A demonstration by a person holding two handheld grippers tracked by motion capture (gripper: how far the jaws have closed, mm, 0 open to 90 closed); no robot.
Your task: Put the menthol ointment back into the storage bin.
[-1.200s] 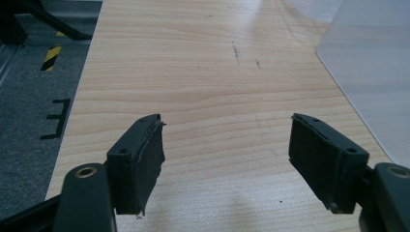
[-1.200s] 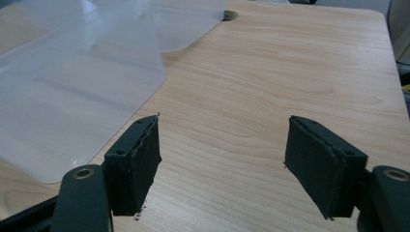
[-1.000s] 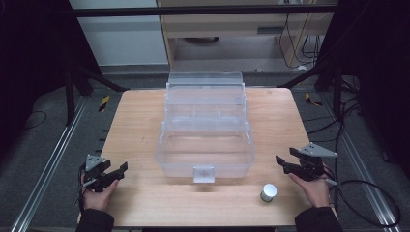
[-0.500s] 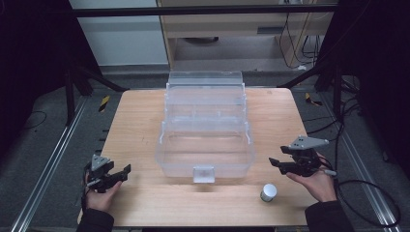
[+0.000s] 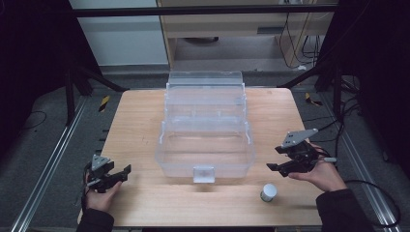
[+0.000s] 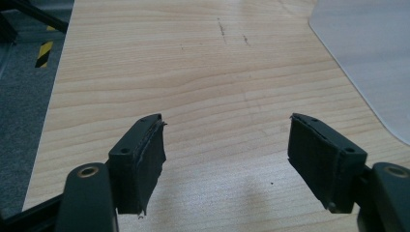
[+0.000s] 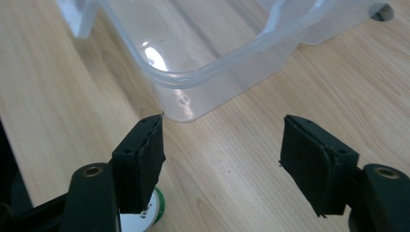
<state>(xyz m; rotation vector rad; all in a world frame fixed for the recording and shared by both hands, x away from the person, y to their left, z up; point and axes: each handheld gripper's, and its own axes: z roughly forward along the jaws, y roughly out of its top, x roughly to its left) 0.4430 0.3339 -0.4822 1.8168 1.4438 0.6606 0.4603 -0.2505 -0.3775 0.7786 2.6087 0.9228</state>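
From my remote seat: clear plastic box [image 5: 205, 140] sits mid-worktop [image 5: 135, 121], lid [image 5: 204, 82] swung up at the far side; its transparent walls make the inside hard to read, and I can't tell if anything lies in it. A small latch tab [image 5: 203, 173] shows on the near wall. Left gripper [image 5: 119, 174] rests low at the near-left corner, jaws wide apart w/ nothing between; in the left gripper view [image 6: 225, 145] just bare wood shows between the jaws and a pale box edge [image 6: 372, 63] cut off at upper right. Right gripper [image 5: 279, 158] hovers just beside the box's near-right corner, jaws also spread, empty. A small white jar w/ green base [image 5: 268, 192] stands on the worktop near the right hand [image 5: 321, 174], apart from the box. In the right gripper view [image 7: 222, 145] that jar [image 7: 145, 215] is mostly hidden behind the left-hand jaw, only a sliver visible; the box corner [image 7: 193, 82] lies ahead. Surroundings are dark: grey floor [image 5: 43, 145], cables [image 5: 348, 111] at right.
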